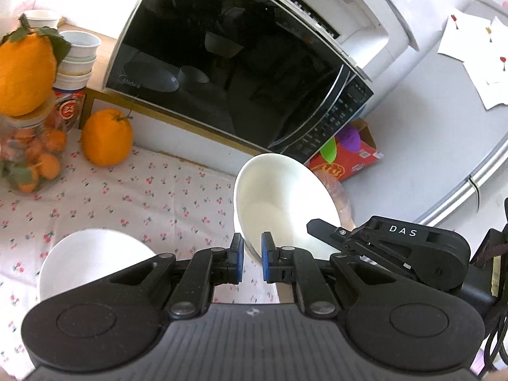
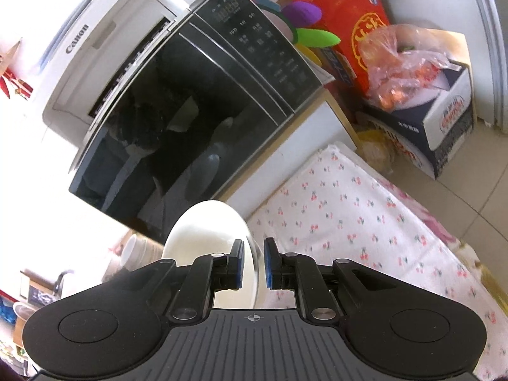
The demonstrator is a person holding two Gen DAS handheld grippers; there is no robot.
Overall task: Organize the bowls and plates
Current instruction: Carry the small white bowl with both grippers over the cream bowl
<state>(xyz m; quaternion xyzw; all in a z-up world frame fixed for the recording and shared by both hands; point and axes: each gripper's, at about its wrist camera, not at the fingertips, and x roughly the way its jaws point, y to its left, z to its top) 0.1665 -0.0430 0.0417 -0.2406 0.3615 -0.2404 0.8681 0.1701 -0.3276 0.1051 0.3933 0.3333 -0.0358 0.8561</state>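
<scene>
A white bowl [image 1: 276, 197] hangs tilted in the air in front of the microwave. My left gripper [image 1: 252, 254] is shut on the bowl's near rim. In the right wrist view the same kind of white bowl [image 2: 206, 225] has its rim pinched by my right gripper [image 2: 254, 260], which is shut on it. In the left wrist view the right gripper's black finger [image 1: 320, 223] reaches the bowl's right rim. A second white dish [image 1: 92, 254] rests on the cherry-print tablecloth [image 1: 127, 197] at the lower left.
A black microwave [image 1: 222, 63] on a wooden stand fills the back, with a white printer [image 1: 349, 0] behind it. Left stand an orange [image 1: 106, 138], a jar of small oranges [image 1: 31, 158] and stacked white cups [image 1: 77, 54]. Boxes and a fruit bag [image 2: 406, 66] crowd the right.
</scene>
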